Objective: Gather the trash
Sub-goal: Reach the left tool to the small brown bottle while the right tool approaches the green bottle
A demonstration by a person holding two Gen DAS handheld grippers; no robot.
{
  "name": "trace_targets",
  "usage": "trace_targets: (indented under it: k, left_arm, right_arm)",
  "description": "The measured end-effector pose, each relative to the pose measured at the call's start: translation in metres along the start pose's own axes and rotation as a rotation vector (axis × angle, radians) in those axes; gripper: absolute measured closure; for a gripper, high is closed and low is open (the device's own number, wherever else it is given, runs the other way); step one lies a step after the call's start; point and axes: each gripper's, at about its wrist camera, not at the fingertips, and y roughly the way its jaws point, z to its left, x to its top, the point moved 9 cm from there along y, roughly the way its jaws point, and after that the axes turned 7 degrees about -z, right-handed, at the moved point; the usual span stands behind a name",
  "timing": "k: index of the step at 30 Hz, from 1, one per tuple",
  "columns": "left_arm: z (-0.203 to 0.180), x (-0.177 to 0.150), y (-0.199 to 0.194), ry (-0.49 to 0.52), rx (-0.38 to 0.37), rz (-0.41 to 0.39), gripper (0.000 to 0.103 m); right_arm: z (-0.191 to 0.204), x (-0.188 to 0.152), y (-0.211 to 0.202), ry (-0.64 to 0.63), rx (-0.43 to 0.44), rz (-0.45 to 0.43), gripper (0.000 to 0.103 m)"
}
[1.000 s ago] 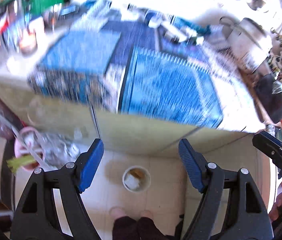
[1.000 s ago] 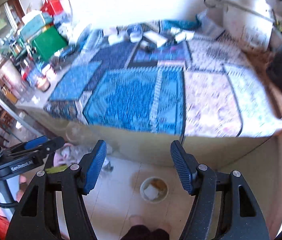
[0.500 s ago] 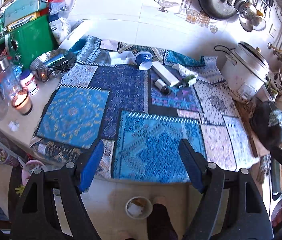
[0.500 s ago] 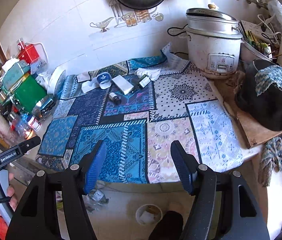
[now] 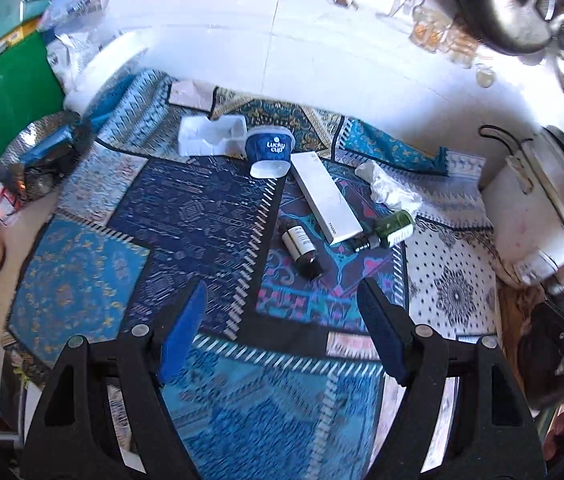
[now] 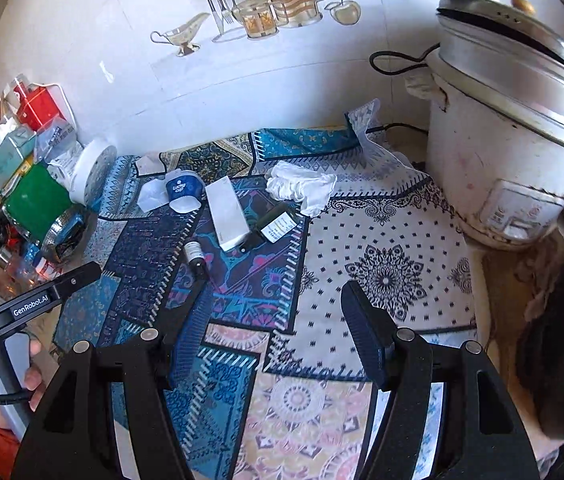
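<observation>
- Scanning the patchwork cloth [image 6: 382, 248] left to right, with the long white box [image 6: 227, 211] as landmark.
- Far left of the box: green tin [image 6: 36, 202] and a foil dish [image 6: 64, 236], at the counter edge, off the cloth.
- Left of the box: white plastic tray [image 5: 210, 135], lying flat near the wall.
- Just left of the box's far end: blue "Lucky Cup" tub [image 5: 270, 152], tipped on its side, touching or nearly touching the box; you cannot tell which.
- Just in front of the box, to its left: small brown bottle [image 5: 302, 247], lying down, dark cap toward you.
- At the box's near end, right side: green bottle [image 5: 388, 229], lying down, close against the box corner.
- Right of the box: crumpled white tissue [image 6: 302, 187], beside the green bottle.
- Far right of the box: white rice cooker [image 6: 506, 152], lid tilted.
- Your left gripper [image 5: 282, 334]: jaws wide apart, nothing between them, above the cloth in front of the brown bottle.
- Your right gripper [image 6: 278, 336]: jaws parted, holding nothing, above the cloth, in front and right of the box.
</observation>
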Motion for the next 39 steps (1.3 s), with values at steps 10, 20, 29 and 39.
trace_targets:
  k: [10, 20, 29, 39]
  left_arm:
    - [-0.021, 0.001, 0.117, -0.007, 0.043, 0.155, 0.041]
    - [-0.021, -0.008, 0.171, -0.049, 0.017, 0.245, 0.062]
    - [-0.015, -0.010, 0.178, -0.022, 0.021, 0.244, 0.073]
    - [-0.011, -0.007, 0.182, -0.018, 0.039, 0.222, 0.076]
  right_arm:
    - [-0.023, 0.016, 0.115, 0.105, 0.073, 0.166, 0.040]
    - [-0.003, 0.016, 0.187, 0.168, 0.111, 0.263, 0.040]
    - [0.000, 0.021, 0.211, 0.232, 0.113, 0.270, 0.043]
    - [0.002, 0.023, 0.219, 0.158, 0.089, 0.252, 0.064]
